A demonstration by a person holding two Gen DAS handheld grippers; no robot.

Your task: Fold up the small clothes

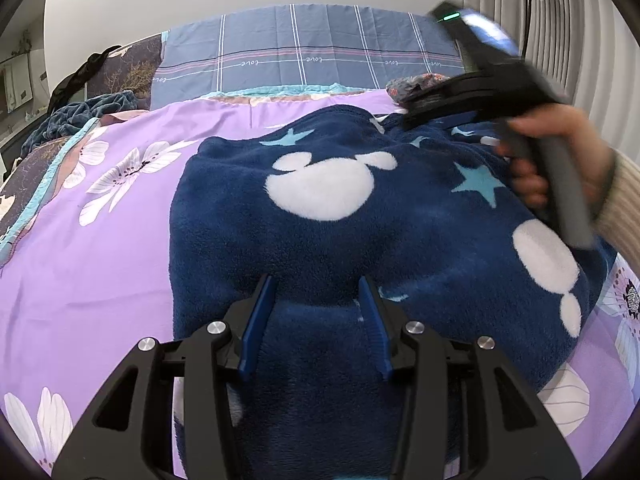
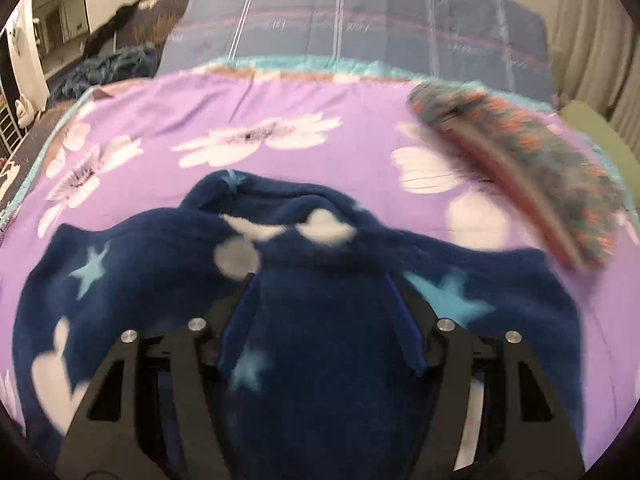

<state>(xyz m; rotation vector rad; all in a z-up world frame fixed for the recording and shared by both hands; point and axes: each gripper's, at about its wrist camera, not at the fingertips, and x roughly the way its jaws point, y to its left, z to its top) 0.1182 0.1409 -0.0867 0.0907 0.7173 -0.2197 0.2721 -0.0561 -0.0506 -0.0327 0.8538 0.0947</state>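
A navy fleece garment (image 1: 340, 216) with white mouse heads and light blue stars lies on the purple floral bedspread (image 1: 100, 260). My left gripper (image 1: 318, 292) is open, its blue fingers (image 1: 256, 324) spread over the garment's near edge. The right gripper's body (image 1: 500, 88), held by a hand, hovers over the garment's far right side in the left wrist view. In the blurred right wrist view the right gripper (image 2: 320, 280) is open over the garment (image 2: 320, 360), its neck opening just ahead.
A folded multicoloured knit item (image 2: 520, 176) lies on the bedspread (image 2: 280, 112) at the right. A blue checked pillow (image 1: 304, 56) and dark blue blanket (image 1: 80, 116) lie at the bed's far end. Curtains (image 1: 560, 32) hang at the right.
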